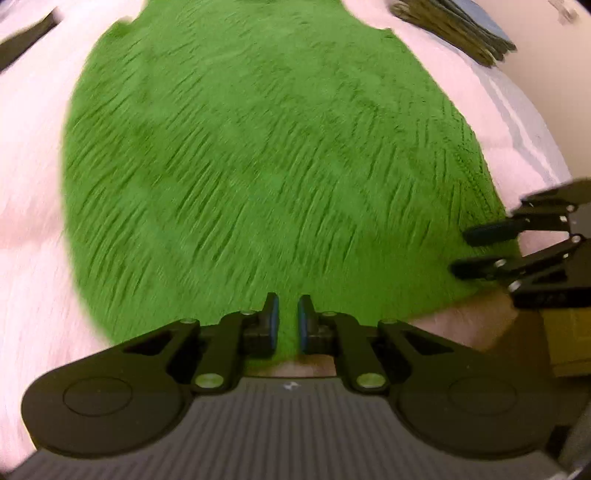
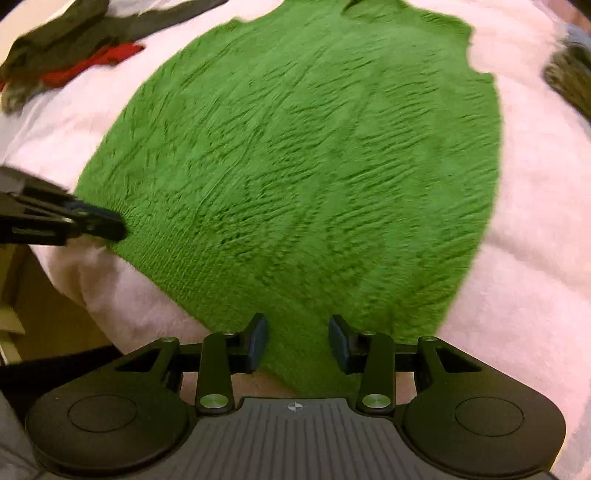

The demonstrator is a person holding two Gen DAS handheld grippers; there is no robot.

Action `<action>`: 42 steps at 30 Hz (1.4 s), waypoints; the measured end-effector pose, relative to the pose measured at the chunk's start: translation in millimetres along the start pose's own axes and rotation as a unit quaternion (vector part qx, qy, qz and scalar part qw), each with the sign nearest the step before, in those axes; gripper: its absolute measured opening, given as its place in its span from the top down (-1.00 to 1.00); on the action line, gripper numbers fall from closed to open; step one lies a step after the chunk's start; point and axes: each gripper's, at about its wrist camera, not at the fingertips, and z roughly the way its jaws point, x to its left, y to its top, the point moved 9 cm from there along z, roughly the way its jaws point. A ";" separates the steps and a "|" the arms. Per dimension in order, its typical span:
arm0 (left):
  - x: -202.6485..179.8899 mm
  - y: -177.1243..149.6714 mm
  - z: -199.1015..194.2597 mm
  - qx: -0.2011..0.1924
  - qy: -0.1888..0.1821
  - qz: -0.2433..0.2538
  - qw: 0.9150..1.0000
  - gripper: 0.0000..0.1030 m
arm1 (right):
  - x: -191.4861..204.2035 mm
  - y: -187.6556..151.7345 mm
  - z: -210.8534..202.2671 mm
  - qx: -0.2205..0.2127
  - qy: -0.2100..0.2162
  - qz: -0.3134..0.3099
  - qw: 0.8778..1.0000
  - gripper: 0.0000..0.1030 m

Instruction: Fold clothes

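Observation:
A green knit sweater [image 1: 258, 155] lies spread flat on a pink fleece blanket [image 1: 33, 206], its ribbed hem nearest me. My left gripper [image 1: 287, 323] has its jaws nearly together with the green hem pinched between the blue pads. In the right wrist view the left gripper [image 2: 107, 223] sits at the sweater's [image 2: 314, 166] near left hem corner. My right gripper [image 2: 297, 343] stands open over the hem at the near right corner, green cloth lying between its fingers [image 2: 258, 339] without the pads pressing on it. From the left wrist view the right gripper [image 1: 469, 249] shows both fingers apart at the sweater's edge.
A heap of dark and red clothes [image 2: 70, 55] lies at the far left of the blanket [image 2: 535, 221]. A folded grey-blue stack [image 1: 458, 26] sits at the far right. The bed's near edge drops to a wooden floor [image 2: 51, 314].

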 end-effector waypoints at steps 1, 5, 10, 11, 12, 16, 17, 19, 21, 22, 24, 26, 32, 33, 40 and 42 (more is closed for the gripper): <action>5.2 -0.8 -7.8 -0.002 -0.004 -0.016 1.000 0.85 | -3.3 5.0 -6.7 -0.016 -0.005 0.010 1.000 0.20; 28.6 16.1 -25.5 -0.048 0.022 -0.036 0.998 0.85 | -16.4 18.8 -9.5 -0.056 -0.010 0.050 0.997 0.21; 65.0 12.5 -12.8 -0.031 0.065 -0.052 0.996 0.83 | -17.6 -21.6 21.6 0.033 -0.021 0.041 0.998 0.21; 70.0 4.0 -8.8 -0.014 0.070 -0.057 0.996 0.83 | -16.2 -29.5 19.3 0.048 -0.020 0.036 0.998 0.21; 72.1 -3.1 -10.7 -0.012 0.067 -0.062 0.996 0.84 | -15.9 -37.1 16.8 0.064 -0.021 0.034 0.997 0.21; 72.1 -28.3 -27.5 0.016 0.077 -0.065 0.995 0.83 | -28.2 -50.6 3.0 0.103 -0.024 0.082 0.991 0.20; 72.9 -32.6 -31.8 0.027 0.079 -0.070 0.994 0.83 | -31.3 -47.9 -2.8 0.099 -0.025 0.093 0.990 0.20; 72.4 -36.2 -37.9 0.049 0.085 -0.082 0.992 0.83 | -36.6 -35.2 -15.4 0.084 -0.026 0.111 0.990 0.20; 72.1 -34.9 -46.0 0.063 0.094 -0.095 0.989 0.83 | -38.7 -19.6 -28.5 0.065 -0.022 0.121 0.990 0.20; 72.0 -32.6 -51.0 0.066 0.098 -0.101 0.988 0.78 | -39.2 -11.8 -35.2 0.055 -0.019 0.125 0.991 0.18; 72.0 -24.2 -66.1 0.057 0.107 -0.108 0.987 0.65 | -35.7 4.5 -45.7 0.034 -0.016 0.131 0.991 -0.44; 70.1 -14.6 -82.9 0.045 0.110 -0.112 0.987 0.58 | -28.7 17.7 -57.8 0.010 -0.011 0.133 0.991 -0.68; 63.1 16.5 -127.0 0.015 0.123 -0.120 0.985 0.53 | -20.3 45.9 -79.8 -0.020 0.006 0.135 0.991 -0.68; 62.5 20.8 -133.5 0.012 0.125 -0.123 0.984 0.52 | -20.6 48.0 -83.1 -0.023 0.007 0.137 0.990 -0.68; 56.1 48.0 -154.0 -0.003 0.144 -0.124 0.982 0.40 | -23.3 52.1 -93.7 -0.034 0.004 0.144 0.989 -0.68; 53.9 53.6 -154.3 -0.003 0.152 -0.119 0.981 0.36 | -23.6 52.4 -92.7 -0.033 0.002 0.146 0.989 -0.68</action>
